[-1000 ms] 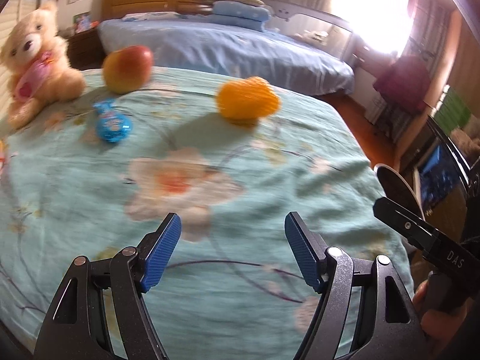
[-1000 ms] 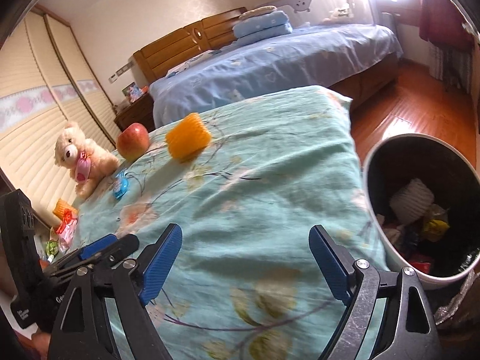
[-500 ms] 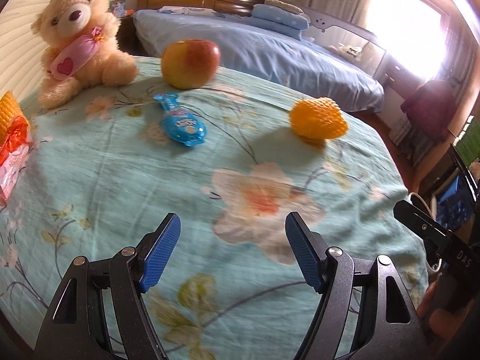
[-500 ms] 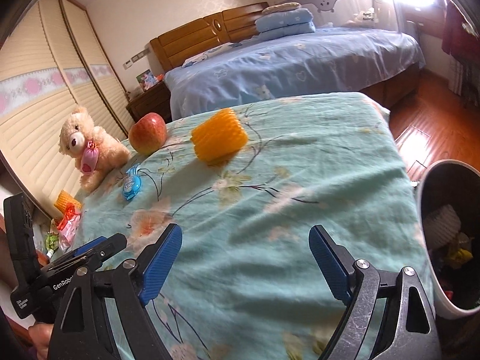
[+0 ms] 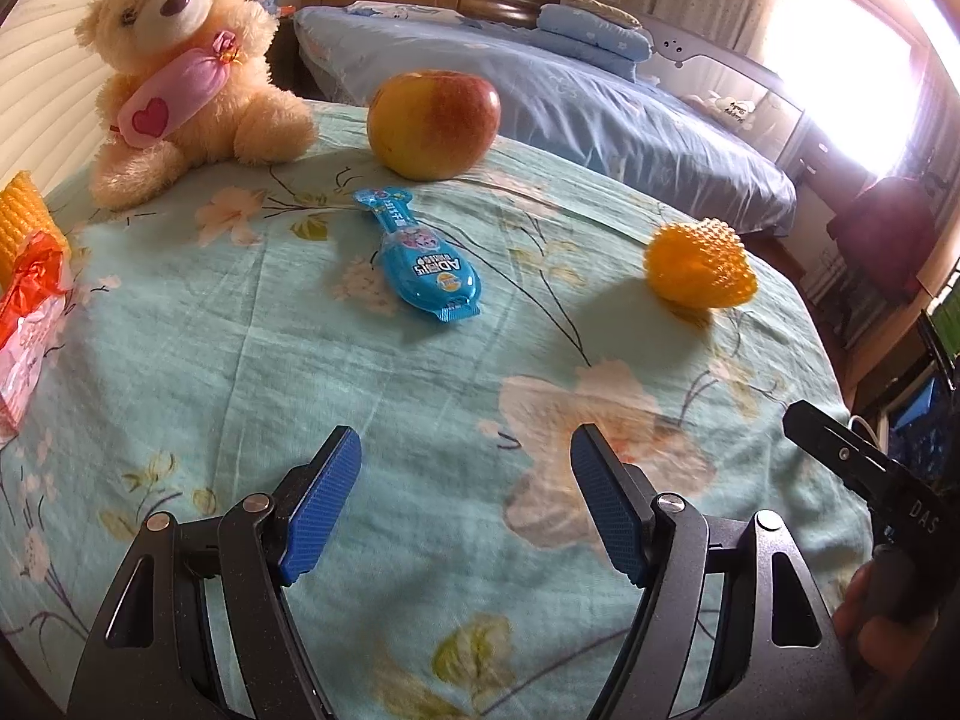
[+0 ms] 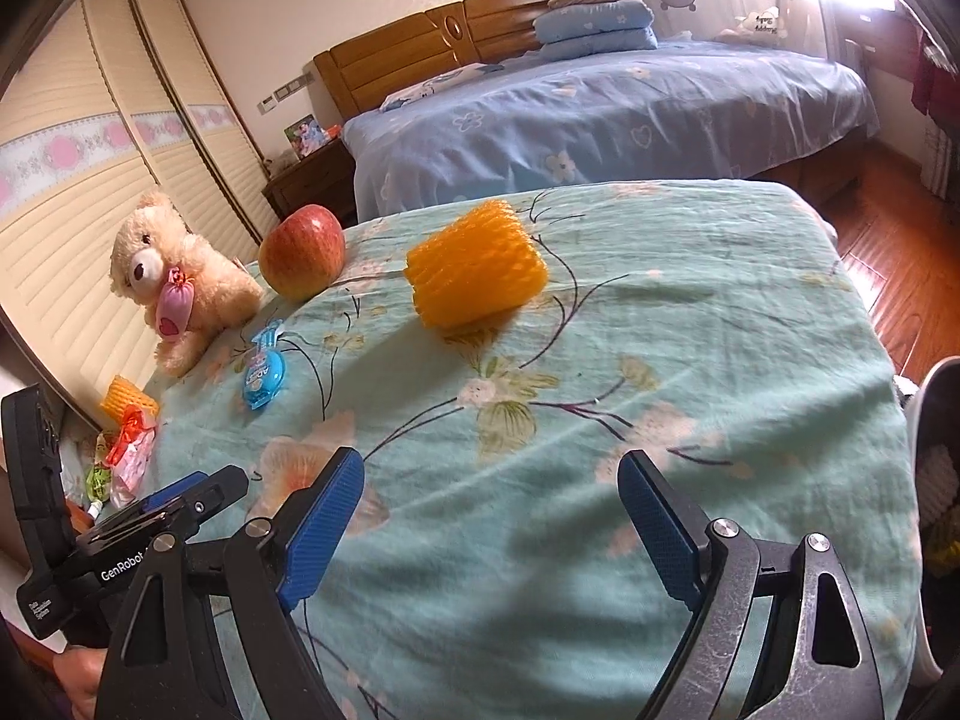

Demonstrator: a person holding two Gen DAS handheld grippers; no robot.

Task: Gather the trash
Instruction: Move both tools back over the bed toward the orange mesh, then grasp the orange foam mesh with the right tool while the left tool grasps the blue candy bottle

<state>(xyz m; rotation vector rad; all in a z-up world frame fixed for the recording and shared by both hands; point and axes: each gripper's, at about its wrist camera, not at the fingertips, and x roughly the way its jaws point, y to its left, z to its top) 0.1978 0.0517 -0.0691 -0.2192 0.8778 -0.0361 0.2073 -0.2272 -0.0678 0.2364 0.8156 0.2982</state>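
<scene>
Blue wrapper (image 5: 427, 264) flat on floral sheet (image 5: 240, 372) before apple (image 5: 433, 123), orange net (image 5: 699, 267) apart, left gripper (image 5: 465, 501) and right gripper (image 6: 491, 525) spread wide, empty, above sheet

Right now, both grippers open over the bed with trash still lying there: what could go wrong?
1. The blue snack wrapper lies flat on the floral sheet; the left gripper may pinch cloth along with it.
2. The orange foam net looks light and sits near the apple; the right gripper could nudge it away, or the apple could be taken for trash.
3. The bin shows only at the frame's edge, so a drop might miss.
</scene>
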